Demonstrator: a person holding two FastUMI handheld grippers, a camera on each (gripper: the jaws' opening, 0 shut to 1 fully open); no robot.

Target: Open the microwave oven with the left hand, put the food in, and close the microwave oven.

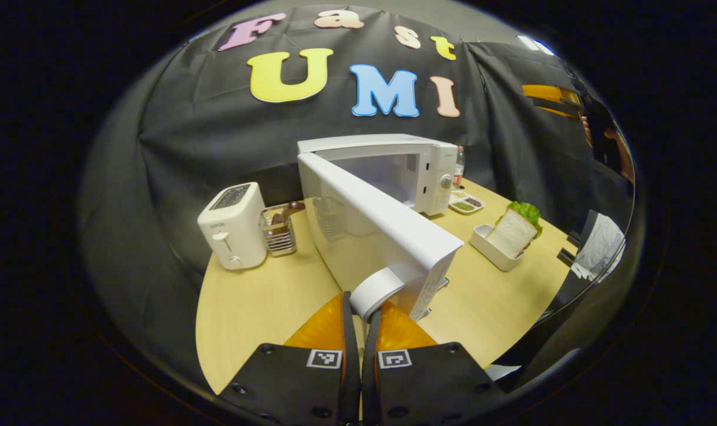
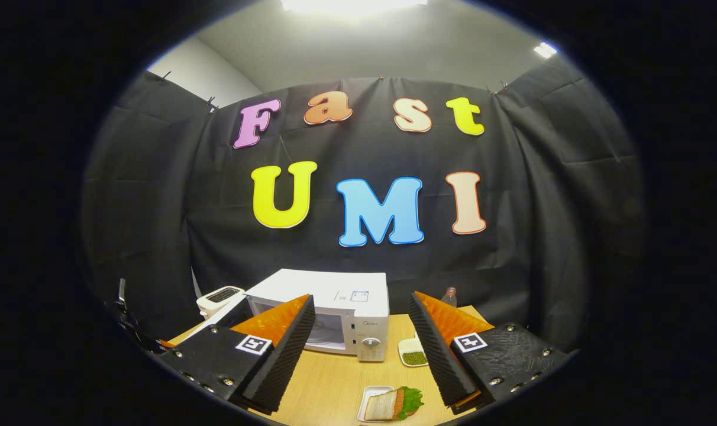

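My left tongs (image 1: pixel 363 313) were clamped on the pale handle (image 1: pixel 375 291) at the free edge of the microwave oven (image 1: pixel 420 171) door (image 1: pixel 382 231), both fingers pressing it, with the door swung wide toward me and the cavity open behind it. The door's long edge ran from the hinge at the oven's left side straight down to my tongs, so it stood as a wall between the left tongs and the food.

The food, a sandwich (image 1: pixel 515 231) with a green leaf, stood on edge in a small white tray (image 1: pixel 493 245) on the wooden surface (image 1: pixel 264 302), off to the right of the open door and in front of the oven's control panel. In the right gripper view the sandwich (image 2: pixel 391 404) lay low and just ahead, between the two fingers of my right tongs (image 2: pixel 361 349), which were spread wide and held nothing. The oven (image 2: pixel 341 313) stood farther back along the same line, slightly left, with a small dish of green bits (image 2: pixel 414 355) beside it.

By my reading the right tongs were plainly the nearer to the food. A descent onto the tray, then a carry forward and left into the cavity, looked like the path, while the left kept the door out of the way.
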